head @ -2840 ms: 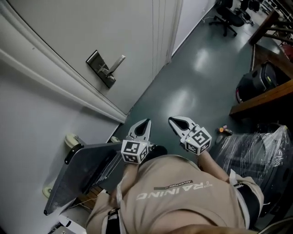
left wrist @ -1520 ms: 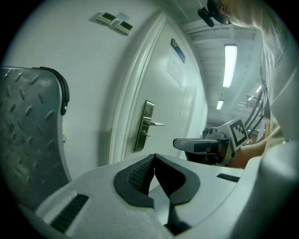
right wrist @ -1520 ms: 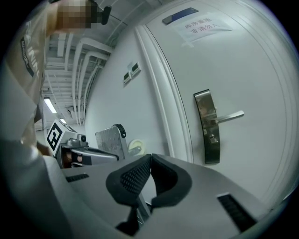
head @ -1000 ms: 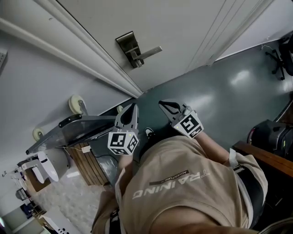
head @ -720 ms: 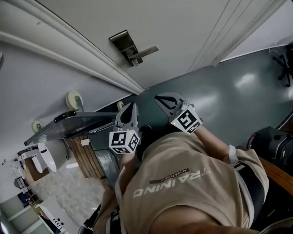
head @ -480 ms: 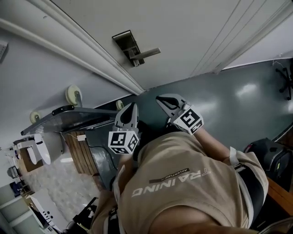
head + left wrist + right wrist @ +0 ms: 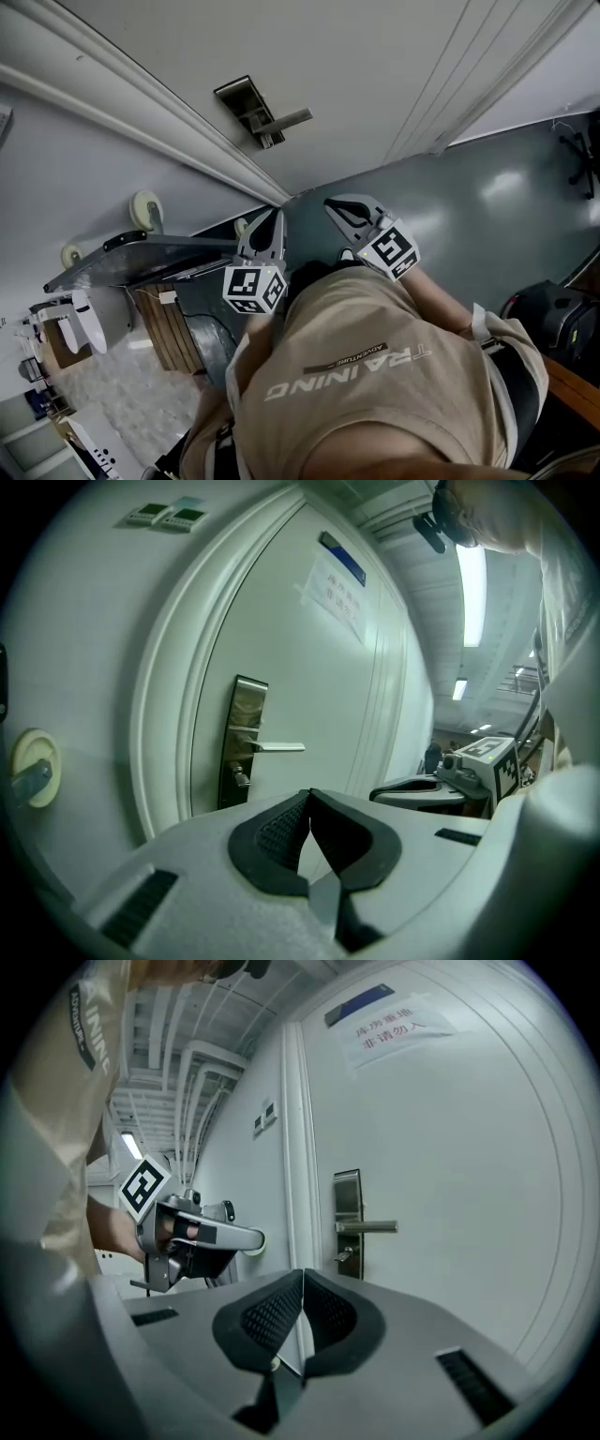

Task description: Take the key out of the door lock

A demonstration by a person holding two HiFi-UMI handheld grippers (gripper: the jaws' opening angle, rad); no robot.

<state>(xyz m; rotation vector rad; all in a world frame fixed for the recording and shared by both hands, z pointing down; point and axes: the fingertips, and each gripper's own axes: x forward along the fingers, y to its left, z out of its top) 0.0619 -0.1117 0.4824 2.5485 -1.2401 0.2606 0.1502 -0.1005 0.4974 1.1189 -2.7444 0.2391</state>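
The white door carries a dark metal lock plate (image 7: 244, 106) with a silver lever handle (image 7: 284, 120). In the left gripper view a small key (image 7: 241, 778) sticks out of the lock plate (image 7: 246, 726) below the handle (image 7: 277, 748). The right gripper view shows the key (image 7: 345, 1256) under the handle (image 7: 367, 1227) too. My left gripper (image 7: 272, 218) and right gripper (image 7: 331, 202) hang side by side in front of my torso, well short of the door. Both point towards it, jaws closed together and empty. Each sees the other: the right gripper (image 7: 412, 787), the left gripper (image 7: 246, 1237).
A grey platform cart (image 7: 141, 251) with pale wheels (image 7: 144, 207) leans by the wall left of the door frame. A paper notice (image 7: 398, 1026) is stuck high on the door. An office chair (image 7: 583, 155) and a black bag (image 7: 553, 309) stand on the dark green floor to the right.
The head view has swung, so the lock plate now shows slightly higher and further left. Both grippers stay shut, still held close in front of my torso.
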